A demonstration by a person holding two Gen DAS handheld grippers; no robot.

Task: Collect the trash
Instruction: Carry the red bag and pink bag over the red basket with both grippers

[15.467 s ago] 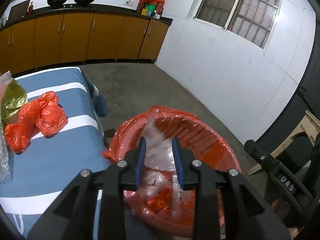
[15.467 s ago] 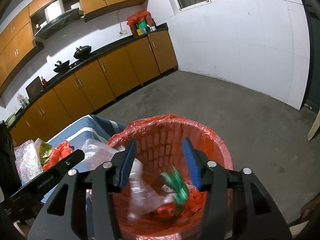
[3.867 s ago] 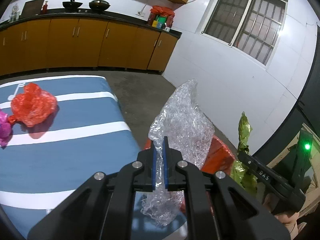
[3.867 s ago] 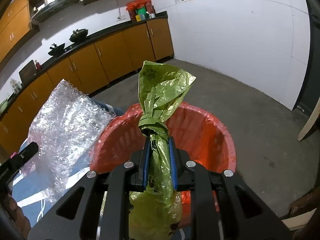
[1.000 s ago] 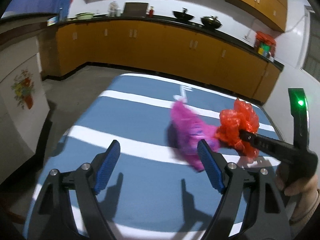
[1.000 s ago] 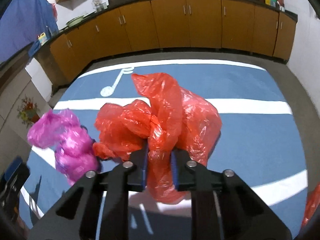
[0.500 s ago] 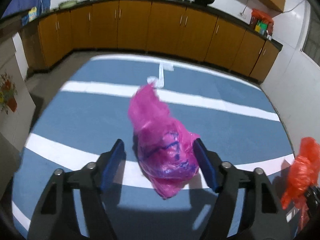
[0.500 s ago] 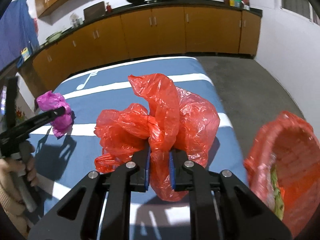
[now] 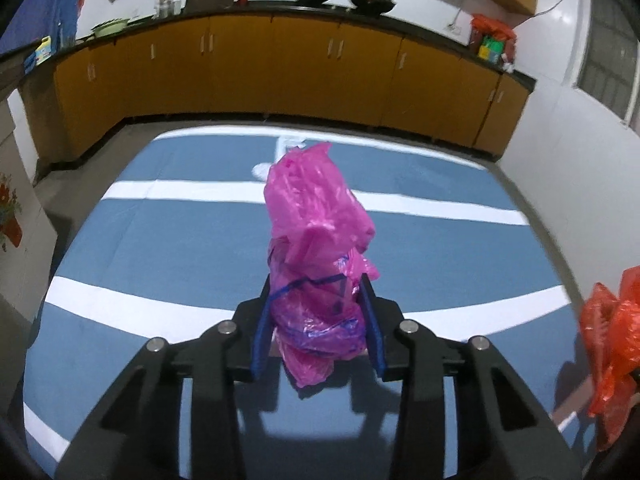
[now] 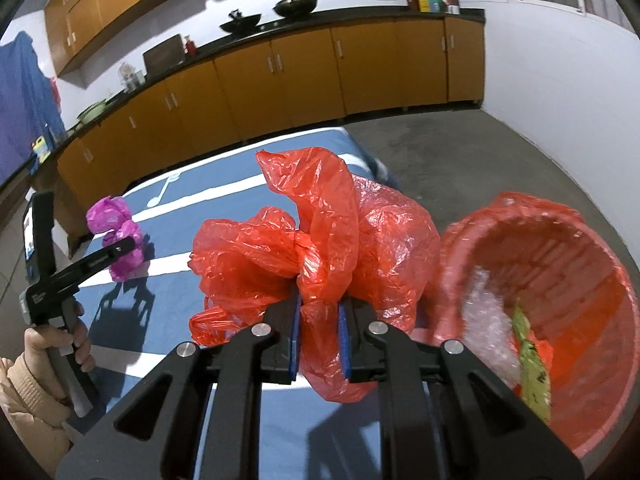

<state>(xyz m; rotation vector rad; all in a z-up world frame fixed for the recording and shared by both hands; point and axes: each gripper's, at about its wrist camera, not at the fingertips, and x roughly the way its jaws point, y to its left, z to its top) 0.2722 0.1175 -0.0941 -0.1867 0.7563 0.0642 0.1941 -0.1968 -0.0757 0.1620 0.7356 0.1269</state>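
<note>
— Two bags off the table, then? What can't you make out?

— Plenty. At the right edge of the left wrist view the red bag (image 9: 612,364) is cut off by the frame, and the lower end of the pink bag (image 9: 316,272) is blurred. In the right wrist view, at lower left, only a hand (image 10: 60,344) and a pale sleeve (image 10: 24,404) show of the person.

— And the bin?

— The red-lined basket (image 10: 592,320) sits at the right of that view, partly out of frame. Inside lie crumpled clear bubble wrap (image 10: 486,316) and a yellow-green bag (image 10: 530,364); what lies deeper I cannot tell.

— The claws?

— The left gripper (image 9: 318,312) has just been closing, its blue pads now touching both sides of the pink bag, which stands crumpled and glossy, with dark blue printed lines, on the blue striped tablecloth (image 9: 160,256). Whether they squeeze hard, I cannot tell. The right gripper (image 10: 320,324) is pressed together on the neck of the red bag, a thin crinkled film with a knot, held in the air between table and basket.
</note>
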